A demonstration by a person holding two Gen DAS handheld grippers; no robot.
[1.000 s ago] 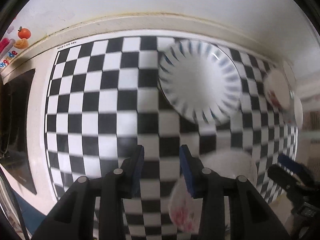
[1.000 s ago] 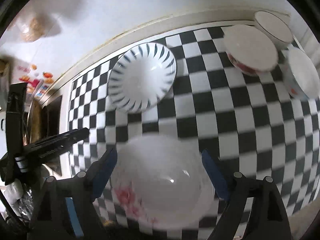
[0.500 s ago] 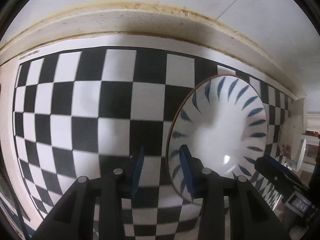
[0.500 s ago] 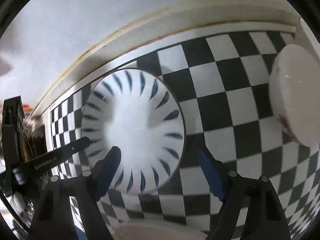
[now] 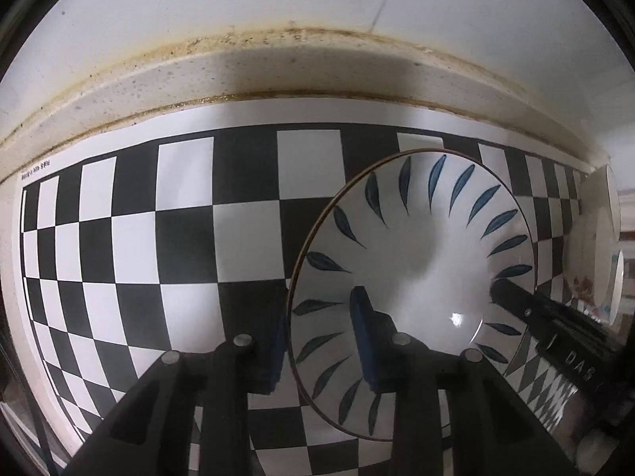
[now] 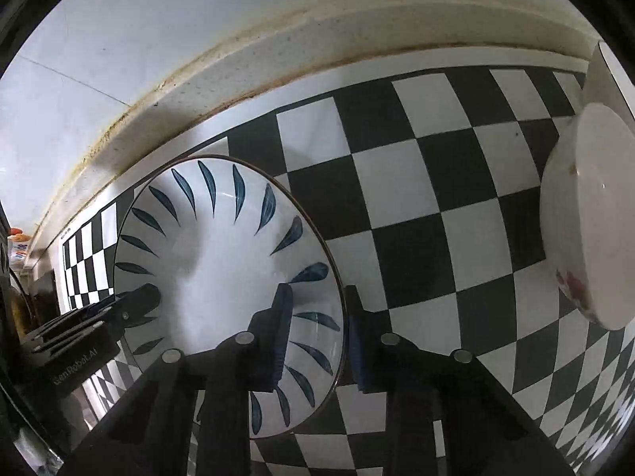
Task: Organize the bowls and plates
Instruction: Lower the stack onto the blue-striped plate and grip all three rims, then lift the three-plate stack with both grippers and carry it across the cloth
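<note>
**Both grippers straddled the rim of the leaf-patterned bowl**

While the blue-leaf bowl [image 5: 412, 273] sat on the black-and-white checkered mat [image 5: 166, 246] close to the wall edge of the counter, both tools had closed in on it from opposite sides. The left gripper [image 5: 317, 329] straddled the bowl's left rim: one blue pad [image 5: 363, 329] lay inside the bowl and the other pad sat outside, just beyond the edge. Its jaws stood at a narrow gap with the rim between them, but whether the pads actually pressed the porcelain could not be told. The right gripper [image 6: 317, 329] stood the same way on the bowl's [image 6: 226, 285] right rim, one pad [image 6: 278, 337] over the inside, the other outside on the mat [image 6: 428, 206], the gap again narrow and contact unclear. Each camera caught the other tool's black fingers reaching over the far side of the bowl.

Off to the right, well apart from the bowl, a white bowl with a red flower print [image 6: 587, 222] sat on the mat, with another white dish [image 6: 607, 75] behind it near the wall. The left wrist view showed the same white dishes [image 5: 595, 254] crowded at its right edge. A stained seam [image 5: 317, 39] ran where the counter met the white wall.
</note>
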